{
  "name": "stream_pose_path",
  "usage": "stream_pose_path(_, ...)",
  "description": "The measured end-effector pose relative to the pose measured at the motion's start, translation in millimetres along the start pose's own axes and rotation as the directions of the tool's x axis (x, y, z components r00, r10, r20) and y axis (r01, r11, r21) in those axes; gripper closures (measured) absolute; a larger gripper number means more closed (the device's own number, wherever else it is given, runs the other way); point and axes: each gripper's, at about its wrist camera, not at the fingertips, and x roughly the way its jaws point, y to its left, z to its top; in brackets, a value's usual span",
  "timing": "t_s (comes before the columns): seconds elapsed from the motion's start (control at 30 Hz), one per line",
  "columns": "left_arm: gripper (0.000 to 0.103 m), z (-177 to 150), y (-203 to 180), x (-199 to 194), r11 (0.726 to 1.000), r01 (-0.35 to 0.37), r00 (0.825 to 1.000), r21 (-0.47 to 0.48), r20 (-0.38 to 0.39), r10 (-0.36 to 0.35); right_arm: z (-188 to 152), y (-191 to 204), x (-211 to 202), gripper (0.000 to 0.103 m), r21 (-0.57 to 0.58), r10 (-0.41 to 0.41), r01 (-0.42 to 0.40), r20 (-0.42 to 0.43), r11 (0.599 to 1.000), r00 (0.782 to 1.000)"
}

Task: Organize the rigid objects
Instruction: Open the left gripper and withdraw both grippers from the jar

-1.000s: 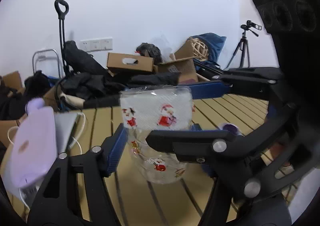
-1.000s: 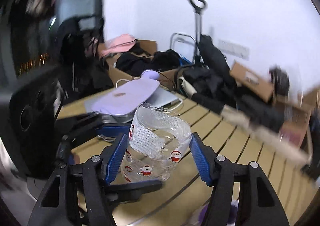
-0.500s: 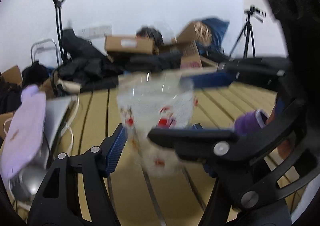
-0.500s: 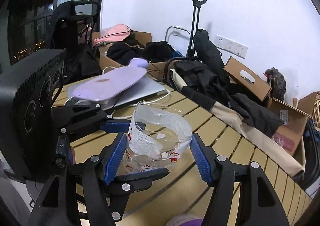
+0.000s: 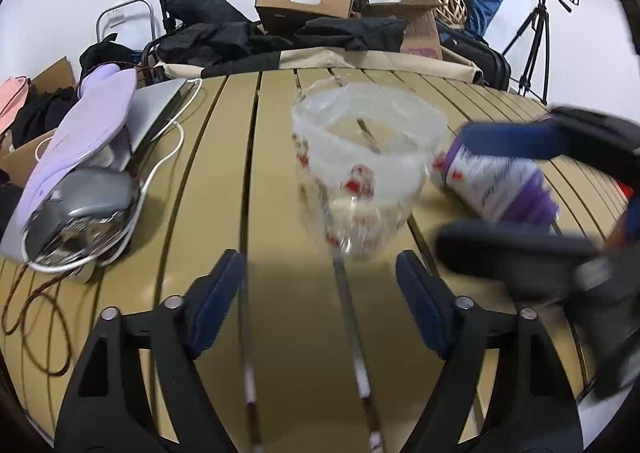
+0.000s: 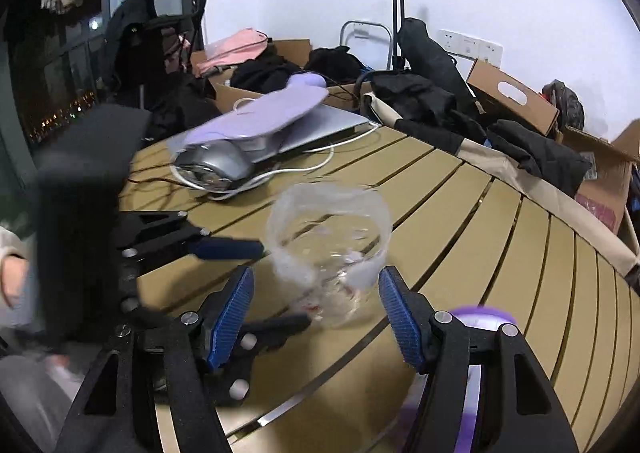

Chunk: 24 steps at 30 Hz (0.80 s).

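Clear plastic cup printed with red figures stands upright on the slatted wooden desk. Just behind it, the left hand-held gripper is spread wide with nothing between its blue pads. To the cup's right lies a purple-capped bottle, framed by the blurred fingers of the right hand-held gripper, whose own view shows it parted and empty with the cup beyond its tips. Left of the cup lies a lilac case.
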Motion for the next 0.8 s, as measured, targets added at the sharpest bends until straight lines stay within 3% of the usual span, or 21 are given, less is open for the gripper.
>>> stream_pose_path(0.13,0.024,-7.9,1.4,-34.9,1.000,-0.016,1.000,0.027,0.005,0.016,-12.2,2.2,-48.3,0.032,0.018,-0.031,0.031,-0.002,0.999,1.000)
stream_pose_path(0.27,0.004,-16.4,13.2,-89.2,0.998,-0.062,0.997,0.000,0.044,0.062,-34.0,-7.0,-95.4,0.027,0.077,-0.157,0.161,-0.062,0.984,0.986)
stream_pose_path(0.43,0.003,-31.5,17.0,-150.5,0.996,-0.082,0.993,-0.046,0.076,0.085,-51.2,-10.8,-154.0,0.027,0.234,-0.179,0.192,-0.077,0.953,0.981)
stream_pose_path(0.63,0.002,-45.7,7.4,-240.1,0.983,-0.140,0.974,-0.119,0.162,0.158,-41.2,25.1,-220.4,0.027,0.300,-0.179,0.176,-0.018,0.938,0.984)
stream_pose_path(0.8,0.000,-68.8,-3.0,-345.4,0.977,-0.093,0.972,-0.193,0.193,0.131,-37.5,82.2,-308.5,0.027,0.361,-0.201,0.176,0.031,0.916,0.979)
